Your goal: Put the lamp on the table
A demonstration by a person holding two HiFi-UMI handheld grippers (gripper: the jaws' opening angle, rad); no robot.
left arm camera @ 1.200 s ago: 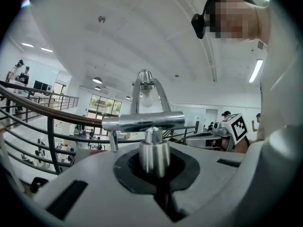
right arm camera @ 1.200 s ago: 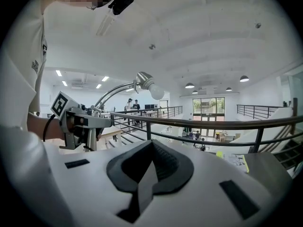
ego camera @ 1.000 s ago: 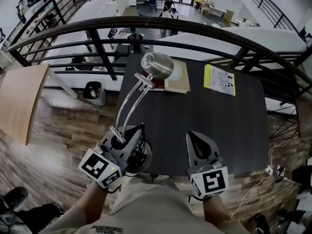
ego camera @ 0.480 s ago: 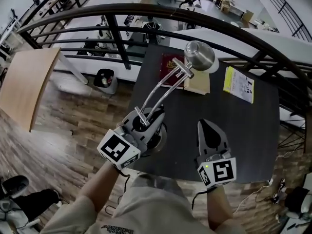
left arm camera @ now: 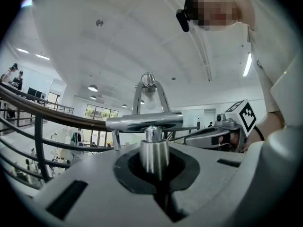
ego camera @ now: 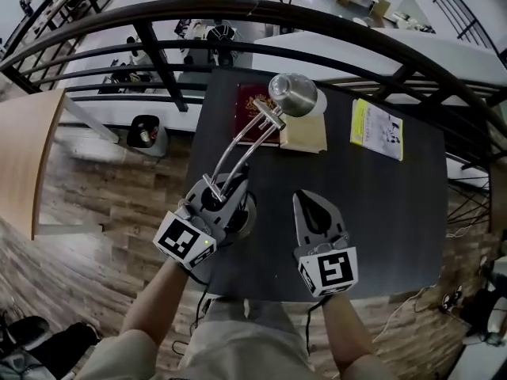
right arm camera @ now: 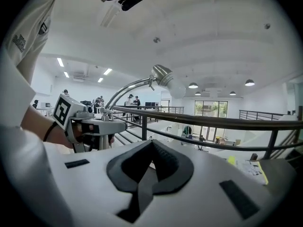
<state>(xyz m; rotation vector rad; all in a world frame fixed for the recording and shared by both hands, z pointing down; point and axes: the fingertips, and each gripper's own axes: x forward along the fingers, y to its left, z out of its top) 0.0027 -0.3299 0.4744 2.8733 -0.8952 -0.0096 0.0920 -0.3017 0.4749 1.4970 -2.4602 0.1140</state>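
The lamp has a chrome curved arm point(ego camera: 238, 149), a round metal head point(ego camera: 293, 93) and a dark round base point(ego camera: 242, 217). My left gripper point(ego camera: 215, 190) is shut on the lamp's short upright stem point(left arm camera: 154, 152), just above the base, over the near left part of the dark table point(ego camera: 380, 204). I cannot tell whether the base touches the tabletop. To the right, my right gripper point(ego camera: 311, 200) hovers over the table's near edge, shut with nothing between its jaws point(right arm camera: 151, 148). From the right gripper view, the lamp head point(right arm camera: 163, 74) arches above the left gripper point(right arm camera: 90, 124).
A red book point(ego camera: 252, 105), a tan book point(ego camera: 305, 137) and a yellow booklet point(ego camera: 376, 129) lie at the table's far side. A black railing point(ego camera: 238, 10) runs behind the table. A bin point(ego camera: 146, 133) and a wooden board point(ego camera: 32, 149) are at the left.
Both grippers have moved down and forward over the table, the left one carrying the lamp with it. The lamp head now hangs over the books.
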